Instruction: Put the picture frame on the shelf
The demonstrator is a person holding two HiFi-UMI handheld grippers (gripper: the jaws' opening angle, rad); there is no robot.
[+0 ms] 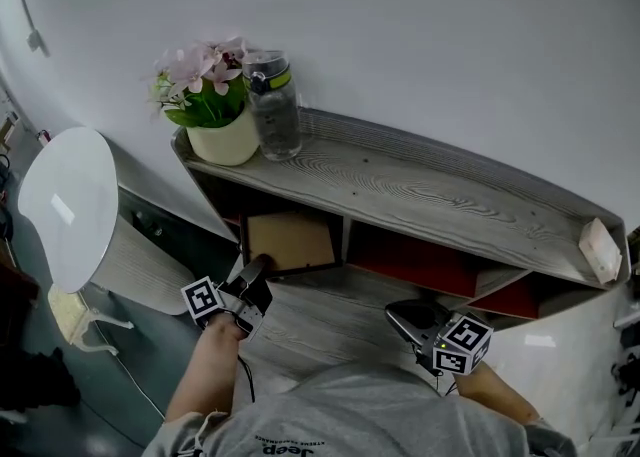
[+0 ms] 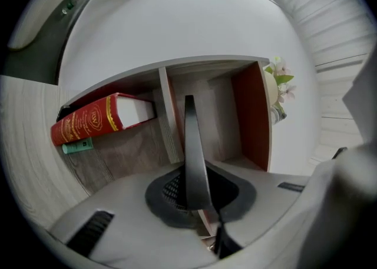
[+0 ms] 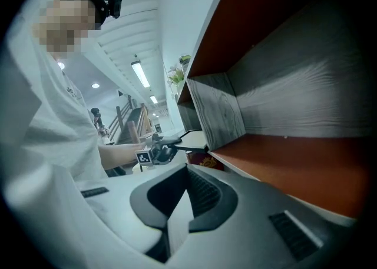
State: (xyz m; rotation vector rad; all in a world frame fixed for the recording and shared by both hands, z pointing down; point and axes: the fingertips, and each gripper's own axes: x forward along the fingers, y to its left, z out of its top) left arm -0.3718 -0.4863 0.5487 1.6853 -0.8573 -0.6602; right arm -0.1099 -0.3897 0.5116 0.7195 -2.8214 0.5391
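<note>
Flowerpot (image 1: 228, 137) and bottle (image 1: 274, 105) stand on the shelf's (image 1: 430, 193) left end, the picture frame (image 1: 290, 242) below them.

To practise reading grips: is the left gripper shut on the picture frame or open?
Shut on it: in the left gripper view, the left gripper clamps the frame's dark edge between its pads.

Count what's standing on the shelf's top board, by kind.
Potted flowers: 1
Clear bottle: 1
Pale block: 1
Total: 3
</note>
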